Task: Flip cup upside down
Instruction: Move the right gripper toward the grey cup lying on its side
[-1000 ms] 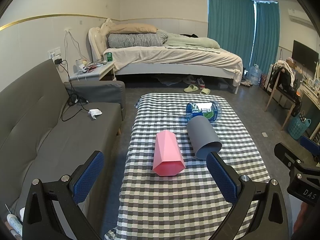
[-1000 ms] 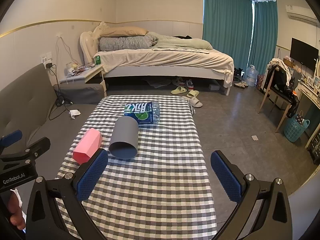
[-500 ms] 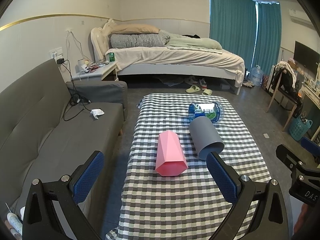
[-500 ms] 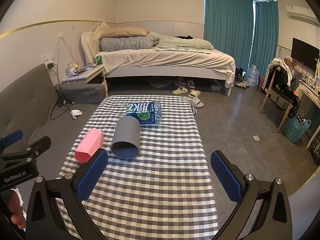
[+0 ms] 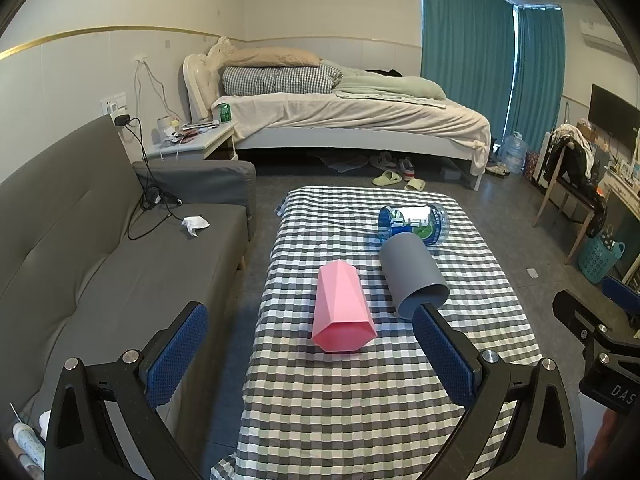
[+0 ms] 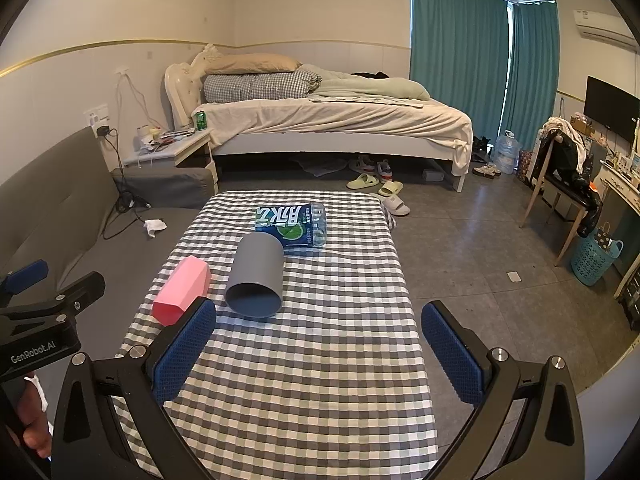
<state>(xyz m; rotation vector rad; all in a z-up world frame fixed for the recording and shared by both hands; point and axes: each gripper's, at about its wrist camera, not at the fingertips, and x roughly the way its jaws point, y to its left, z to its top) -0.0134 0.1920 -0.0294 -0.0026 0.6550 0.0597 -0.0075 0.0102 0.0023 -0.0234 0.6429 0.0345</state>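
Note:
A grey cup [image 5: 412, 276] lies on its side on the checked table [image 5: 360, 400], mouth toward me; it also shows in the right wrist view [image 6: 256, 276]. A pink faceted cup [image 5: 340, 306] lies on its side to its left, also in the right wrist view [image 6: 182, 290]. My left gripper [image 5: 310, 354] is open and empty, held above the table's near part, with the pink cup between and beyond its fingers. My right gripper [image 6: 318, 352] is open and empty, near the table's front, short of the grey cup.
A blue-labelled plastic bottle [image 6: 292, 226] lies on its side behind the grey cup. A grey sofa [image 5: 100, 260] runs along the table's left. A bed [image 5: 340, 120] stands at the back. A chair [image 6: 560, 184] and teal basket [image 6: 596, 256] stand at the right.
Both grippers have shifted slightly, so the cups sit a little further right and lower in view. Both jaws stay open. The cups and bottle have not moved.

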